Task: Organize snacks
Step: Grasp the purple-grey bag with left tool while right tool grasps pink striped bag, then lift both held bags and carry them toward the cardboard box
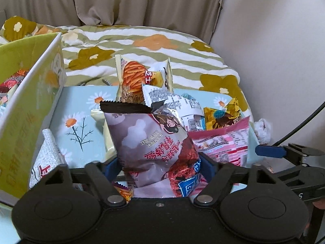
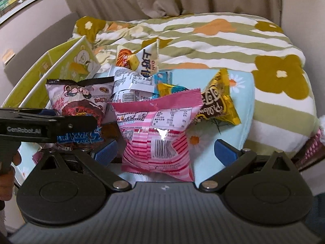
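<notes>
The mauve snack bag (image 1: 156,142) stands upright at the near edge of the blue daisy-print tray (image 1: 81,105), and the left gripper (image 1: 160,170) has it between its blue pads, which appear pressed into the bag's lower sides. It looks light and puffy, air-filled foil that crumples and slips. I'd judge a hold low on the body or along the crimped top seam would serve better than a hard squeeze on the middle, since whatever is inside probably breaks easily.

Just right of the mauve bag, the pink striped bag (image 2: 156,134) stands between the jaws of the right gripper (image 2: 165,152), which are wide apart and clear of it on both sides. It's the same kind of soft pillow pack.

Behind the mauve bag lie more packets: an orange-stick snack pack (image 1: 132,77) and a yellow-brown wrapper (image 2: 219,103). To its left rises the green box (image 1: 24,105), with a few packets showing inside.

The heap hides how many packets lie beneath. The left gripper's own body cuts off the bottom of the mauve bag, and its print is mirrored and blurred.
</notes>
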A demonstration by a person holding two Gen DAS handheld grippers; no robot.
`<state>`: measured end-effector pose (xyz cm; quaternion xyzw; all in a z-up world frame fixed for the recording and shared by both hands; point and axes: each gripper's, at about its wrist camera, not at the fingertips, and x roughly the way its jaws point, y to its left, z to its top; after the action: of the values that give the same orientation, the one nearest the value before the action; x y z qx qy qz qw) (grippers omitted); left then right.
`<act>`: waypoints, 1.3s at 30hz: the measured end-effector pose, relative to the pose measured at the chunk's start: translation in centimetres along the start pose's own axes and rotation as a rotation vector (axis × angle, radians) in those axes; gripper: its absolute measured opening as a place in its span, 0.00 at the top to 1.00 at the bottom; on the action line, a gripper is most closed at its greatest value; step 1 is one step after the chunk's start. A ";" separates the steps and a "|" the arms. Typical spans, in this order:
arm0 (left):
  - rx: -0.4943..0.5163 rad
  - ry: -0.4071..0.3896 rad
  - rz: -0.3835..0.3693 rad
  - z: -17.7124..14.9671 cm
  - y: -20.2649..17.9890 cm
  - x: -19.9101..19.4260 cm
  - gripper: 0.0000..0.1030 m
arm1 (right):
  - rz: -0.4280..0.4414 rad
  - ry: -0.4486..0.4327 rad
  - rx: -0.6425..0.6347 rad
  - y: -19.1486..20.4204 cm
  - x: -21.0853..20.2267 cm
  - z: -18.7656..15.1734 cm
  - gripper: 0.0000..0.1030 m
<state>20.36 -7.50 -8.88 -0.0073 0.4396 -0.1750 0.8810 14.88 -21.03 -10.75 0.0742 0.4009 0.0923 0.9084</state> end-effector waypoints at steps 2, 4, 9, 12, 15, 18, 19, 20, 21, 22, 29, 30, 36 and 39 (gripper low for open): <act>0.000 0.001 -0.001 -0.1 -0.1 -0.2 0.31 | 0.015 0.007 -0.016 0.0 0.4 0.1 0.00; -0.005 -0.001 0.001 -0.2 -0.1 -0.5 0.33 | 0.031 0.017 -0.020 0.0 0.9 0.2 0.00; -0.013 -0.017 0.005 -0.1 -0.6 -1.4 0.35 | 0.058 0.034 -0.016 -0.2 1.7 0.3 0.00; -0.013 -0.032 0.011 0.1 -0.7 -2.0 0.35 | 0.067 0.040 -0.013 -0.3 2.0 0.5 0.00; -0.019 -0.045 0.013 0.3 -0.7 -2.5 0.35 | 0.073 0.048 0.000 -0.4 2.5 0.8 0.00; -0.017 -0.056 0.016 0.5 -0.8 -3.0 0.35 | 0.084 0.056 0.023 -0.6 3.0 1.0 0.00; -0.017 -0.060 0.017 0.5 -0.8 -3.1 0.35 | 0.085 0.060 0.031 -0.7 3.2 1.1 0.00; -0.017 -0.063 0.018 0.5 -0.8 -3.3 0.35 | 0.082 0.062 0.036 -0.6 3.3 1.1 0.00; -0.018 -0.065 0.018 0.5 -0.9 -3.4 0.35 | 0.078 0.065 0.037 -0.6 3.4 1.1 0.04; -0.020 -0.068 0.018 0.4 -0.8 -3.6 0.35 | 0.077 0.069 0.035 -0.6 3.5 1.1 0.07; -0.024 -0.106 0.012 0.3 -0.8 -5.0 0.35 | 0.081 0.068 0.019 0.0 2.7 0.8 0.20; -0.022 -0.112 0.011 0.3 -0.7 -5.3 0.35 | 0.082 0.059 0.021 0.1 2.4 0.7 0.21; -0.020 -0.152 -0.011 0.4 -0.8 -7.0 0.35 | 0.073 0.011 0.021 0.6 -0.2 1.1 0.24; -0.009 -0.185 -0.012 0.6 -0.8 -8.3 0.35 | 0.067 -0.020 0.017 1.3 -1.9 1.7 0.25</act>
<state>16.02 -5.70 -1.92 -0.0299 0.3569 -0.1767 0.9168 14.71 -20.35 -7.99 0.0966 0.3898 0.1185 0.9081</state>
